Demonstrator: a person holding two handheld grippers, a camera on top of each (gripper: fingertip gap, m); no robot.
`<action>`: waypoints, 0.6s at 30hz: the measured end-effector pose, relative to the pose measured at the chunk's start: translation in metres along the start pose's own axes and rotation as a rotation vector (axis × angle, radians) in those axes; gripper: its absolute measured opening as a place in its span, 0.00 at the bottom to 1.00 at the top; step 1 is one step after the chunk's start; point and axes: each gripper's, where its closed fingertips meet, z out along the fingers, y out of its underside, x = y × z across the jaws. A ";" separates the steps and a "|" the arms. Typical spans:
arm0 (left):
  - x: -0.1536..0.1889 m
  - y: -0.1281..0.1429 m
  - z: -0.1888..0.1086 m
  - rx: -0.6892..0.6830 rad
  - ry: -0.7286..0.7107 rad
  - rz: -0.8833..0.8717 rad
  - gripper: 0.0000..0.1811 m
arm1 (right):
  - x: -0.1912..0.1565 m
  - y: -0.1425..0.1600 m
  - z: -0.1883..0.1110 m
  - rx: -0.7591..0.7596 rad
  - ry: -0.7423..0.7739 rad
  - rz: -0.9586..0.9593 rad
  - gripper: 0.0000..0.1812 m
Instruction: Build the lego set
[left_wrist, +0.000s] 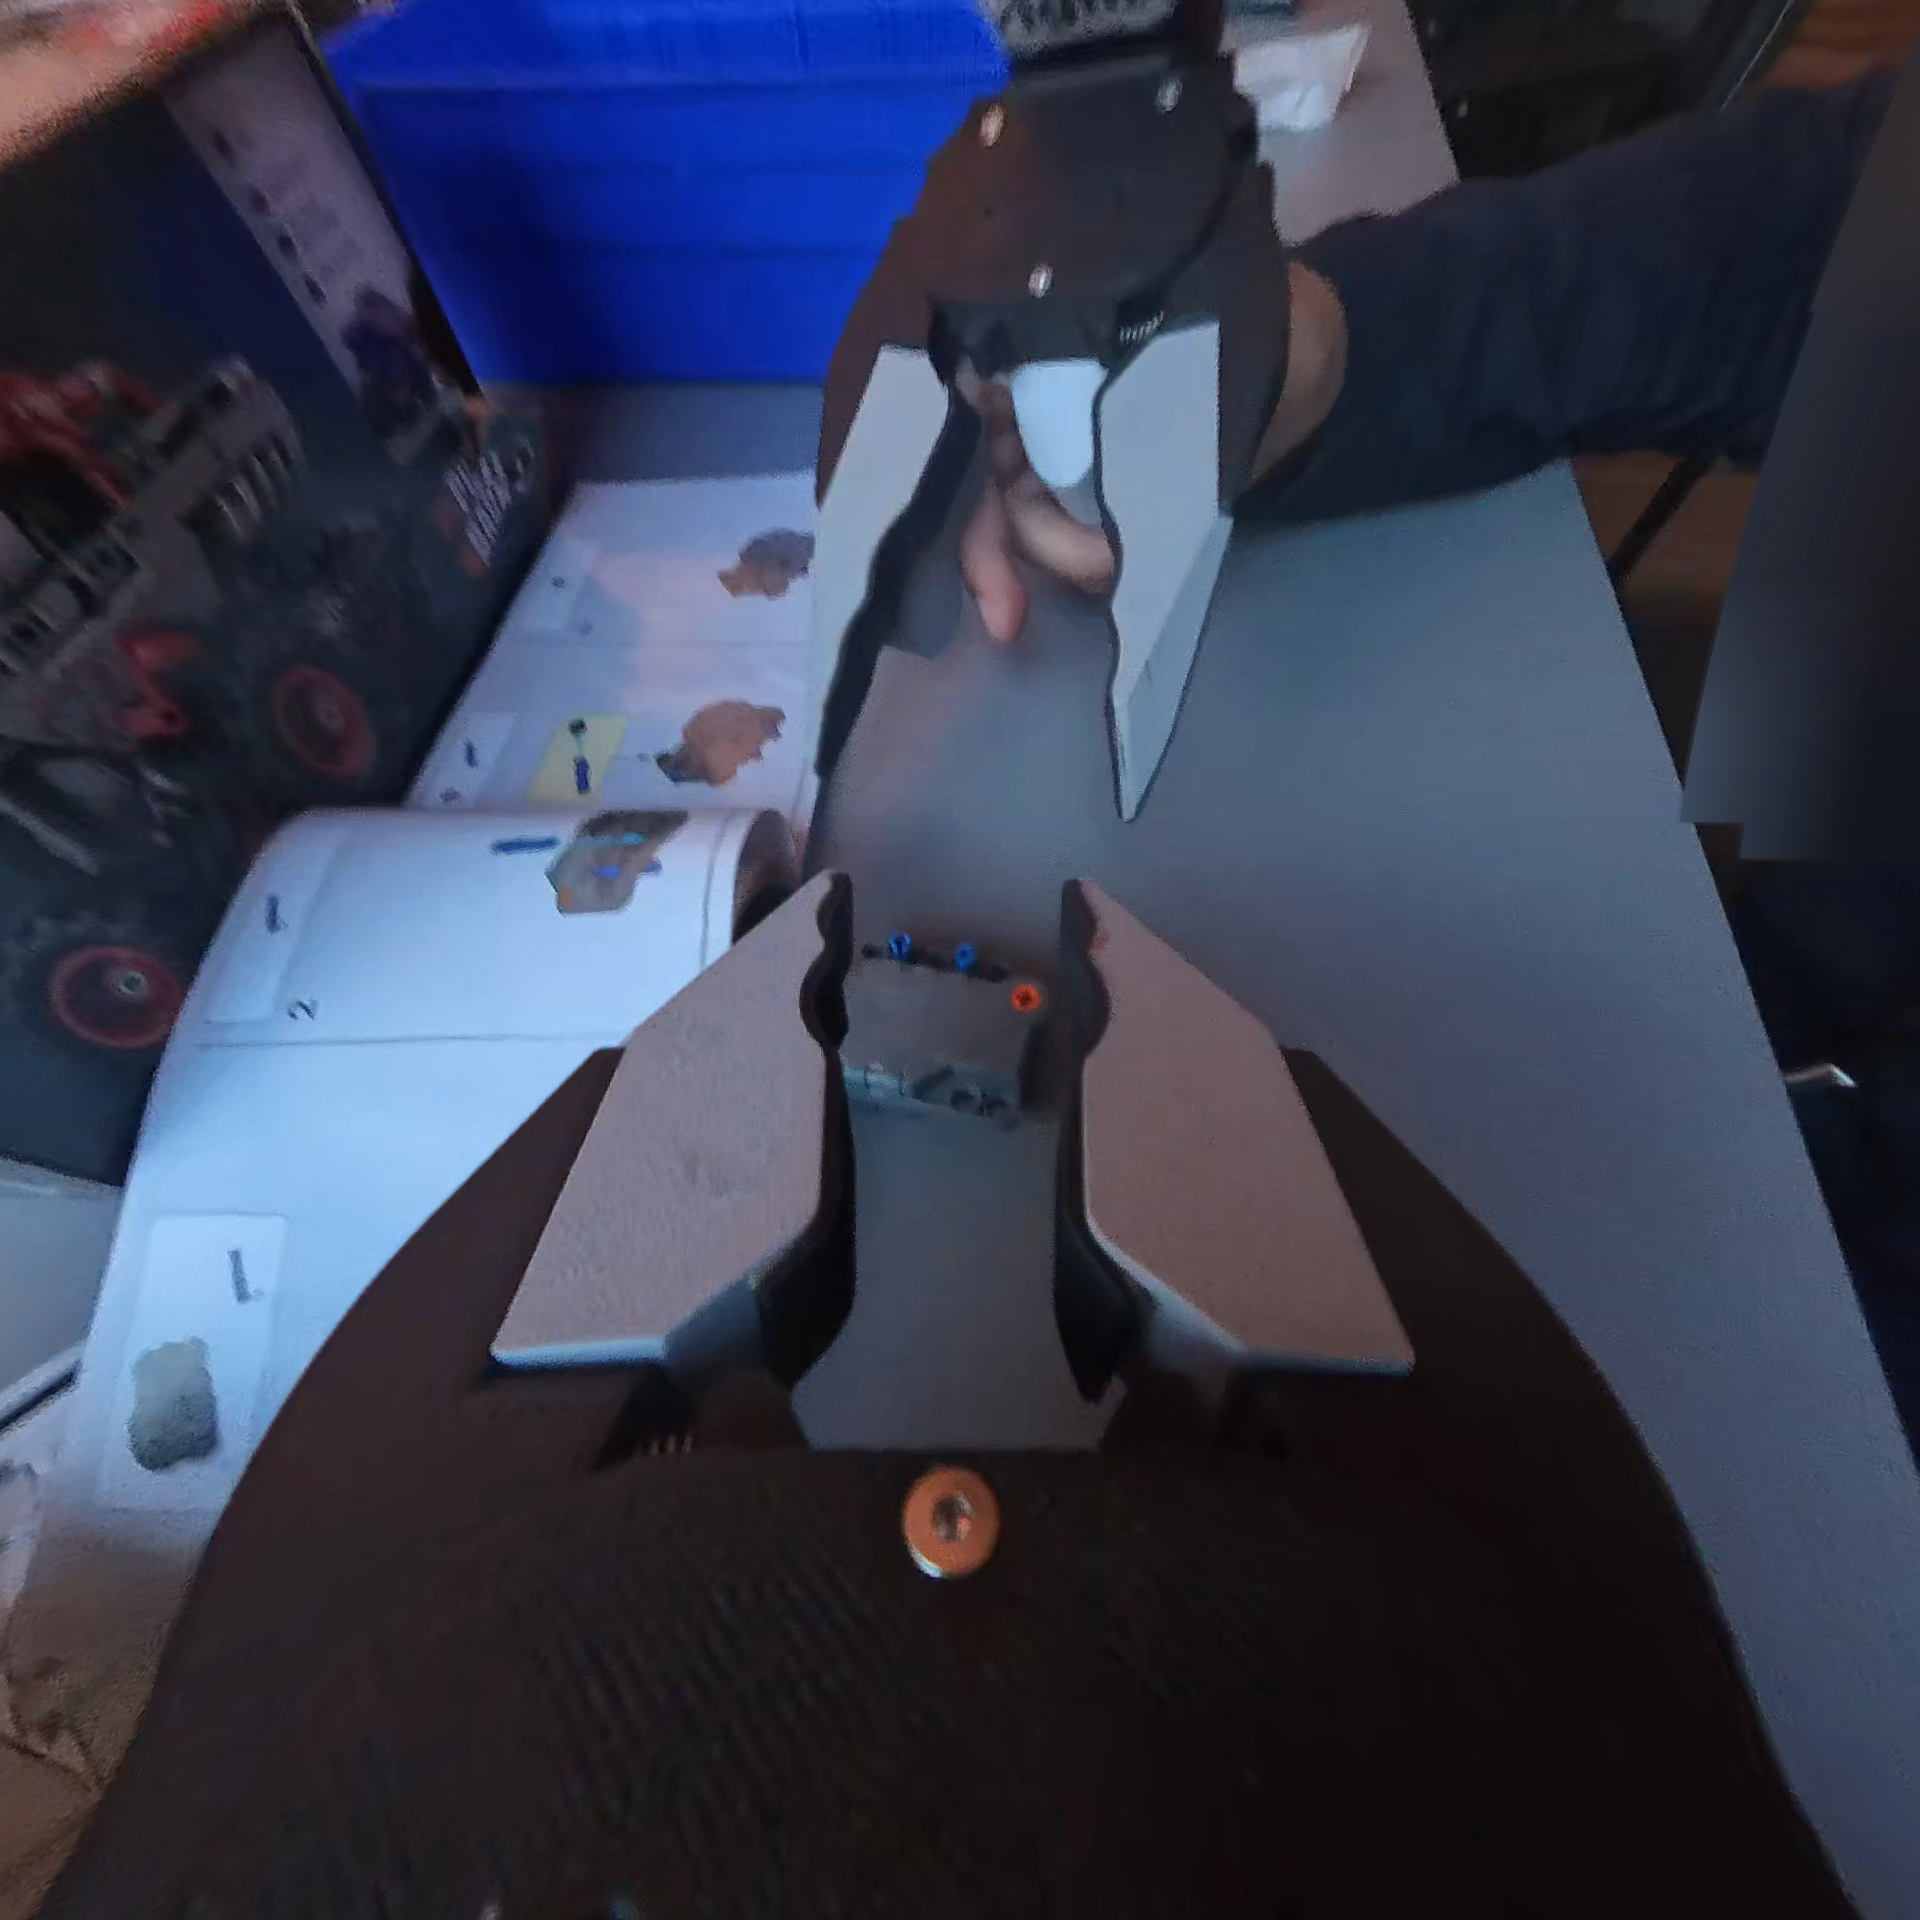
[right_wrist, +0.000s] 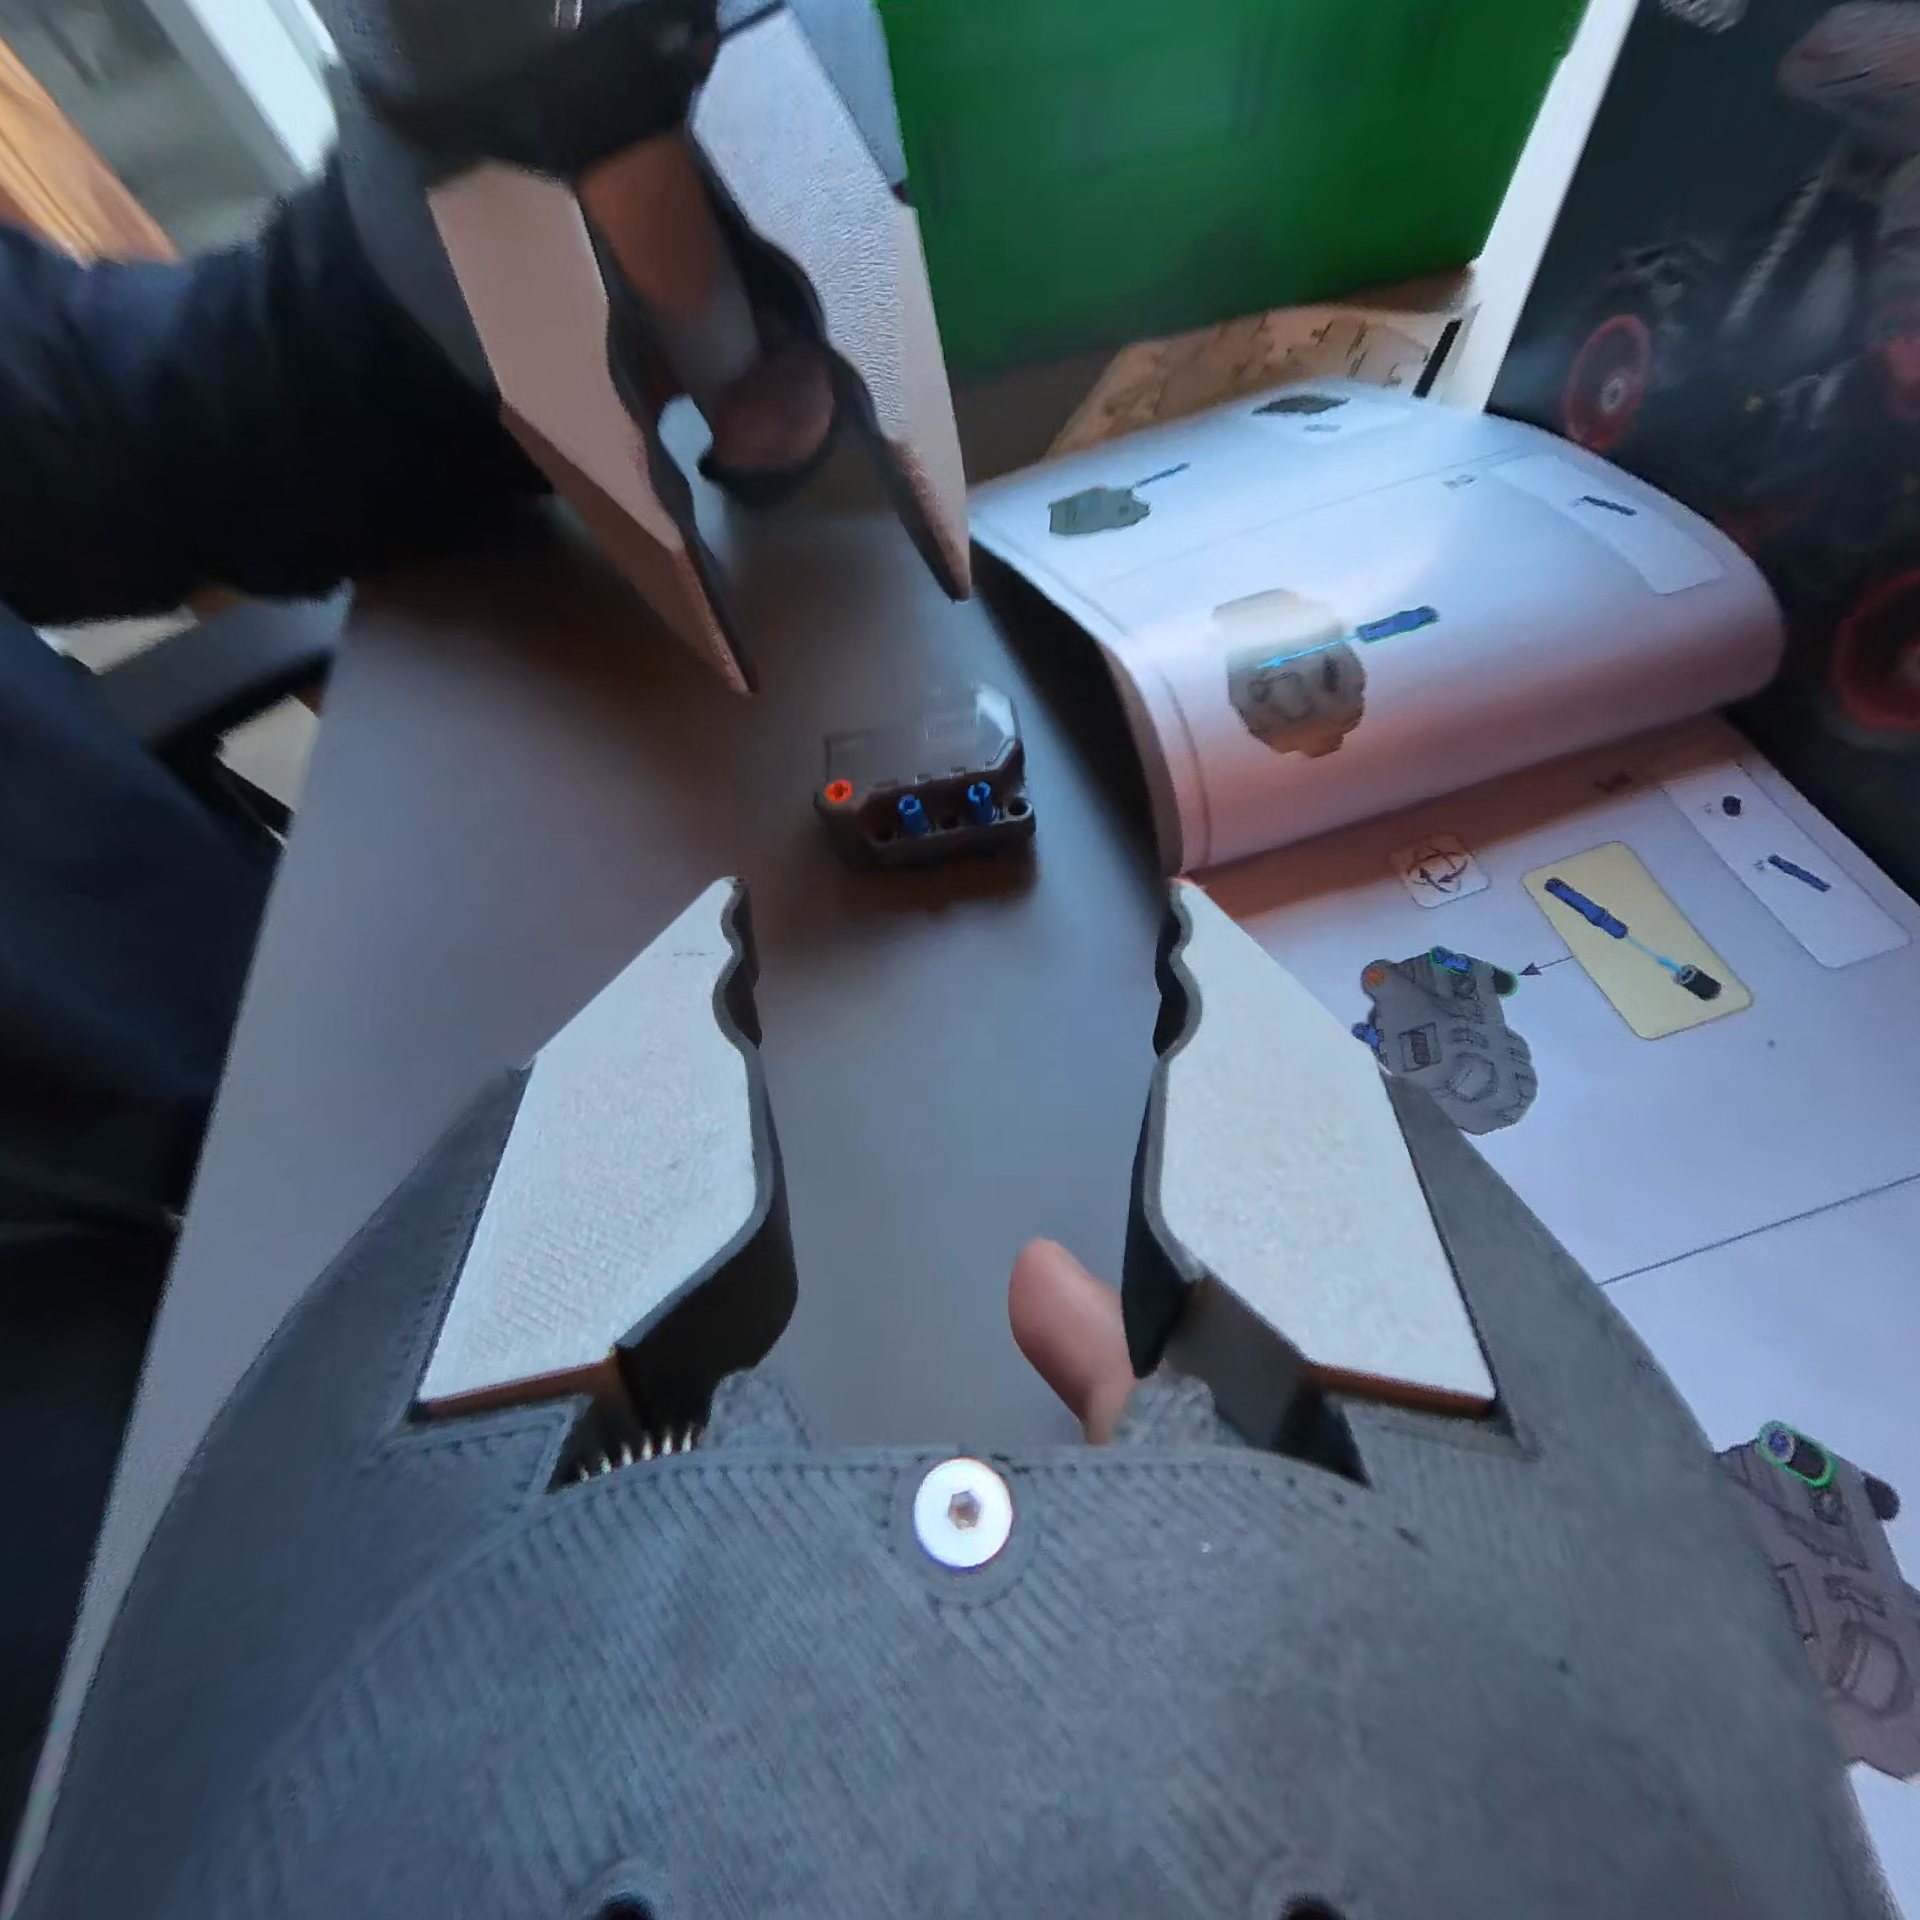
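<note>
A dark grey lego block (right_wrist: 925, 790) with two blue pins and an orange button lies on the grey table (right_wrist: 520, 831). In the left wrist view the block (left_wrist: 935, 1029) shows between the fingers of my left gripper (left_wrist: 951, 935), which is open and hovers just over it without gripping it. The left gripper also shows in the right wrist view (right_wrist: 852, 639), with its tips just beyond the block. My right gripper (right_wrist: 956, 904) is open and empty, a short way in front of the block. It faces the left gripper in the left wrist view (left_wrist: 982, 790).
An open instruction booklet (right_wrist: 1455, 582) lies beside the block, its left page curled up; it also shows in the left wrist view (left_wrist: 436, 997). The dark set box (left_wrist: 208, 623) stands behind it. A blue bin (left_wrist: 665, 187) and a green bin (right_wrist: 1195, 156) stand farther off. The table edge (left_wrist: 1704, 831) is on the right.
</note>
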 end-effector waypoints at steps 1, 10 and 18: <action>0.002 0.007 0.001 -0.037 0.016 -0.025 0.20 | 0.000 0.002 0.001 -0.016 0.015 -0.016 0.41; 0.000 0.036 0.011 -0.192 -0.013 -0.036 0.30 | -0.004 0.012 0.012 -0.105 0.045 -0.075 0.41; 0.022 0.033 0.016 -0.179 0.095 0.028 0.21 | -0.019 0.022 0.030 -0.202 0.047 -0.162 0.41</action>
